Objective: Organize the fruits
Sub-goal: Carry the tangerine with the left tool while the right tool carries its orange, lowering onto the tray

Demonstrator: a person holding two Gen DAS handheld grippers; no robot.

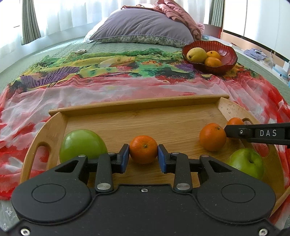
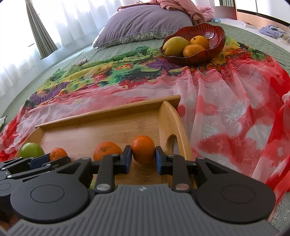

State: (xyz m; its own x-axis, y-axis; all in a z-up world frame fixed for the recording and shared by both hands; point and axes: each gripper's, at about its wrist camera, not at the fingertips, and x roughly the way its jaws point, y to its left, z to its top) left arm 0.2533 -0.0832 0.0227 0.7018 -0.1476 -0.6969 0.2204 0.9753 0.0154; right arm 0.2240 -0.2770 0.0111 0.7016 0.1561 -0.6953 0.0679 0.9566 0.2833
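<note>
Green quilted bedding covers a bed (image 1: 59, 45), with a purple pillow (image 1: 143, 25) at twelve o'clock in the left wrist view and pale curtains (image 1: 59, 16) behind it. Across the quilt lies a thin flowered scarf (image 1: 108, 85) in reds, greens and yellows. On the scarf, at about one o'clock, stands a red ribbed bowl (image 1: 229, 62) holding a yellow mango (image 1: 196, 54) and two small orange fruits.

Nearer the cameras a bamboo tray (image 1: 145, 116) with cut-out handles rests on the scarf. Its fruit sits along the near part: a green apple (image 1: 82, 147) at nine o'clock, a mandarin (image 1: 143, 149) in the middle, a larger orange (image 1: 213, 137) at two o'clock, another green apple (image 1: 246, 162) at four o'clock, and a small tangerine (image 2: 143, 149) by the right handle.

The left hand-held gripper (image 1: 143, 156) has its blue pads closed against both sides of the mandarin, which rests on the tray floor. The right hand-held gripper (image 2: 143, 159) likewise clamps the small tangerine between its pads, right beside the tray's right wall.
</note>
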